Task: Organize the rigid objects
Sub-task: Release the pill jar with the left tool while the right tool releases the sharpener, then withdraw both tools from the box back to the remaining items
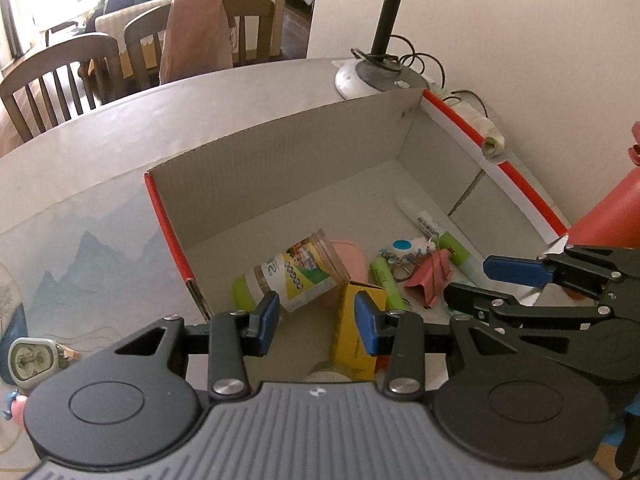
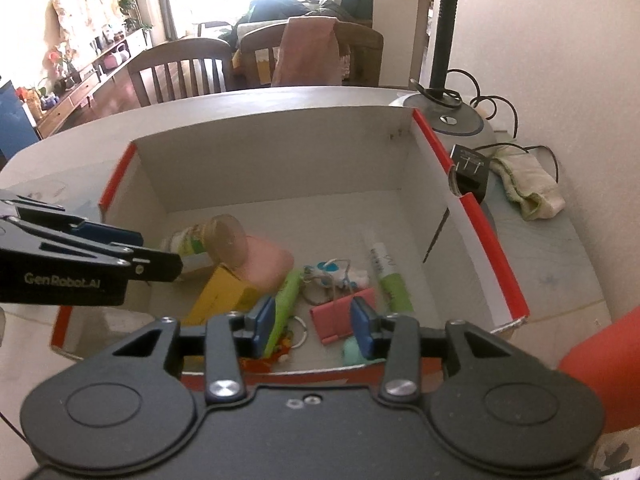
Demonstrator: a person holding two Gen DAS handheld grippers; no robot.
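Left gripper [image 1: 316, 322]: in the left wrist view its blue pads stand partly open with nothing pressed between them. It hangs over the near part of the box, above the jar and the yellow carton.

Right gripper [image 2: 313, 326]: partly open also, and I see no object clamped. The pink clip shows in the gap in the lower middle of the right wrist view, but the pads do not press on it.

Box [image 1: 280, 152]: a white cardboard box with red edges fills the middle of both views. The things already sorted lie along its near side.

Contents: a jar [image 1: 294, 276] on its side, a yellow carton [image 1: 356, 332], a green marker [image 1: 386, 280], a keyring toy [image 1: 404, 248], a pink clip [image 2: 344, 312] and a glue stick [image 2: 390, 276].

Step in hand: I judge that you are just at a release, or between two objects. Before you leave, make sure that the pads are free of the clip and the keyring.

How to do it well: lift straight up first, then go sideways, so that a pad drags nothing out.

Edges: the red near wall lies just under both grippers, and the right wall stands at the right of the frame. Come above the rim before you cross it.

Open room: the far half of the box floor is bare, a good place for the next things. The two grippers are near each other, so move one at a time.
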